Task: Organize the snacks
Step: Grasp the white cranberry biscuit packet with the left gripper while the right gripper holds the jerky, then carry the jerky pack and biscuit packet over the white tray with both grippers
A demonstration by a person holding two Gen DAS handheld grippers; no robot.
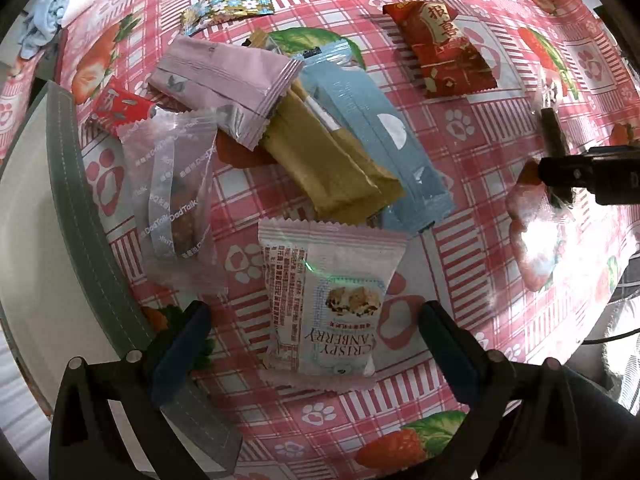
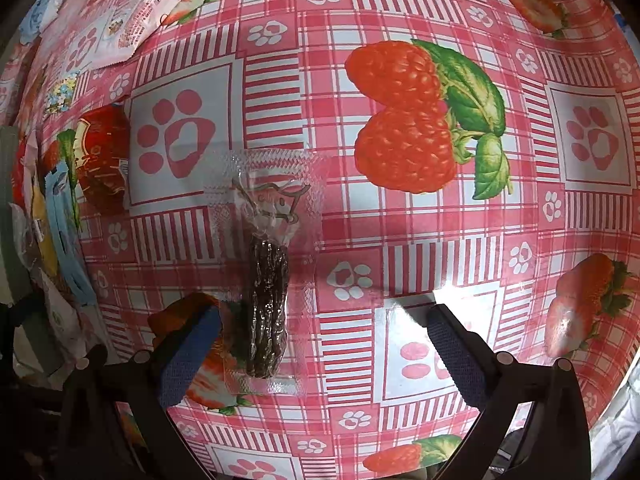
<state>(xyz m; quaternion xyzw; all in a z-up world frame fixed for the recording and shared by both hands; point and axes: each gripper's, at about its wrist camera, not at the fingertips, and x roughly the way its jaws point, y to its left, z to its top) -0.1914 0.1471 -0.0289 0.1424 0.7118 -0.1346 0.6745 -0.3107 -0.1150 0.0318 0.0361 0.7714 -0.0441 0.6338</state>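
In the left wrist view my left gripper (image 1: pixel 314 310) stands open over the table. A pink-and-white Crispy Cranberry packet (image 1: pixel 328 304) lies flat between its fingers, untouched. Beyond it is a pile: a clear DadTalk packet (image 1: pixel 172 192), a pink packet (image 1: pixel 228 84), a tan bar (image 1: pixel 332 160) and a pale blue packet (image 1: pixel 380 136). In the right wrist view my right gripper (image 2: pixel 324 314) is open too. A clear packet with a dark dried strip (image 2: pixel 266 300) lies on the cloth between the fingers, close to the left finger (image 2: pixel 192 344).
A grey fabric bin (image 1: pixel 68 200) with a white inside stands at the left edge. A red printed packet (image 1: pixel 440 48), a floral packet (image 1: pixel 228 6) and a small red packet (image 1: pixel 120 108) lie apart. The strawberry-print cloth (image 2: pixel 400 120) stretches right. Black gripper hardware (image 1: pixel 580 176) shows at the right.
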